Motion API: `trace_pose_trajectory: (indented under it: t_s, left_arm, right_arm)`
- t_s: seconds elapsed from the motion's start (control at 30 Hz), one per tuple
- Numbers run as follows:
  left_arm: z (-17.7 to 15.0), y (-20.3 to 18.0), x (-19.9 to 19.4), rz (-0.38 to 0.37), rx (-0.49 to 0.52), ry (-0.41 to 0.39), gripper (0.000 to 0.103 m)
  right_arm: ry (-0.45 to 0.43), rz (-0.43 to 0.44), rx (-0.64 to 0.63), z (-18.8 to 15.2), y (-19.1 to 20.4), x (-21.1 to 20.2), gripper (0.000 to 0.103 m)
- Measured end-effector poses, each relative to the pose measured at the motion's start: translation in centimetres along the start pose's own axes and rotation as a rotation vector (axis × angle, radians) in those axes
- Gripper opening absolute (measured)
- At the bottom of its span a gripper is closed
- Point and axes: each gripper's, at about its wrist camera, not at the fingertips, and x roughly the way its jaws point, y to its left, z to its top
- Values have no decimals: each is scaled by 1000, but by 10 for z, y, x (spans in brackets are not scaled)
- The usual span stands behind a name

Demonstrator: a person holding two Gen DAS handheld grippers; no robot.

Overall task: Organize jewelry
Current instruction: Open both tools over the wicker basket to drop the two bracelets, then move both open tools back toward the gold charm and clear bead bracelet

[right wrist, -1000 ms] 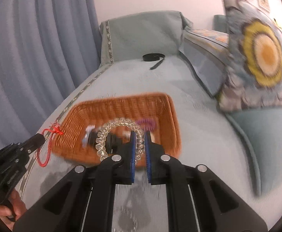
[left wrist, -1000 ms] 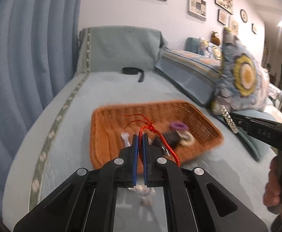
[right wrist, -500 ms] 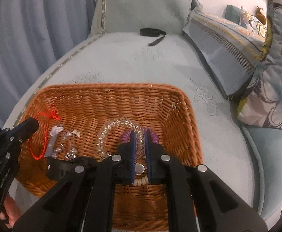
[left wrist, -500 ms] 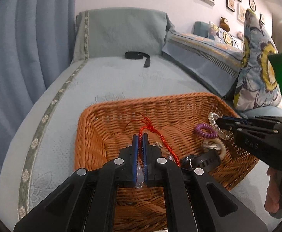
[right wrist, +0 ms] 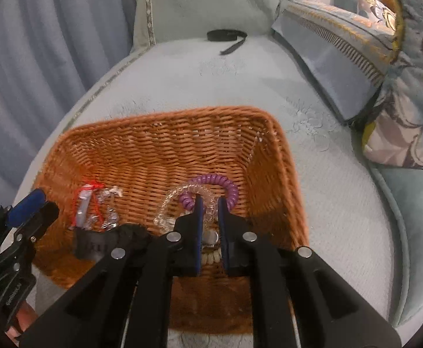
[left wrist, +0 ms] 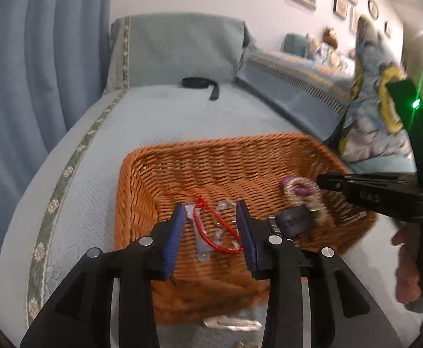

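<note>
On a pale blue-green sofa seat [right wrist: 327,191] sits a wicker basket [right wrist: 159,133], and both grippers hang over its near edge. The left gripper [left wrist: 211,232] has its blue-padded jaws spread wide with nothing between them; seen through the gap, a red cord [left wrist: 211,226] lies loose on the basket floor in the left part, tangled with small clear pieces [left wrist: 202,249] whose exact shape is too blurred to tell. In the right wrist view the same red cord [right wrist: 91,191] and clear pieces [right wrist: 107,211] lie in the basket's left half, just beyond the left gripper [right wrist: 30,206].

The right gripper [right wrist: 210,211] has its jaws parted a little, a narrow gap between the pads. A clear beaded bracelet [right wrist: 179,194] loops on the basket floor with part of it passing through that gap; whether the pads touch it I cannot tell. A purple coil band [right wrist: 220,182] arches just beyond the fingertips, overlapping the bracelet. Below the gap, a round metal piece [right wrist: 210,237] and a cream beaded strand [right wrist: 210,258] lie near the front wall. A black watch [right wrist: 110,240] rests in the basket between the two grippers.

At the far end of the seat, against the back cushion [right wrist: 200,3], lies a black strap [right wrist: 226,36]. A floral pillow [right wrist: 408,95] leans at the right, and blue curtains [right wrist: 37,43] hang at the left.
</note>
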Motion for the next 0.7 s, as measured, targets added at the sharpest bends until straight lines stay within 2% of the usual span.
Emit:
trace_pose_trajectory:
  t_s: [0.13,0.23,0.27,0.3,0.33,0.37,0.43,0.5,0.6,0.7]
  left_arm:
    - [0,4,-49,-43,-46,-86,46]
    - [-4,4,-89,-61,-59,-139,49]
    - [-7,3,-104,-62,-59,-155,51]
    - [-9,3,-114,-61,-60,-166,57]
    - [-14,3,-126,-60,-64,-181,62]
    - [-21,2,-138,-57,-67,-191,63]
    - [-36,7,-157,-53,-99,-208,63]
    - [-52,14,-167,-72,-145,-198,63]
    - [-84,20,-178,-69,-189,-186,63]
    - [-112,25,-173,-69,-212,-150,61]
  right_arm:
    - [-38,48,10,-11,-2,-35,9]
    - [-74,72,6,-28,-2,-65,10]
    - [-82,74,3,-32,-1,-72,14]
    - [-95,78,1,-42,0,-82,23]
    - [-104,80,1,-51,0,-90,28]
    - [-115,81,-1,-62,0,-99,33]
    - [-144,80,15,-82,-2,-110,33]
    - [-146,101,62,-106,-10,-117,38]
    - [-131,125,152,-139,-24,-116,39]
    - [-126,81,188,-167,-31,-112,39]
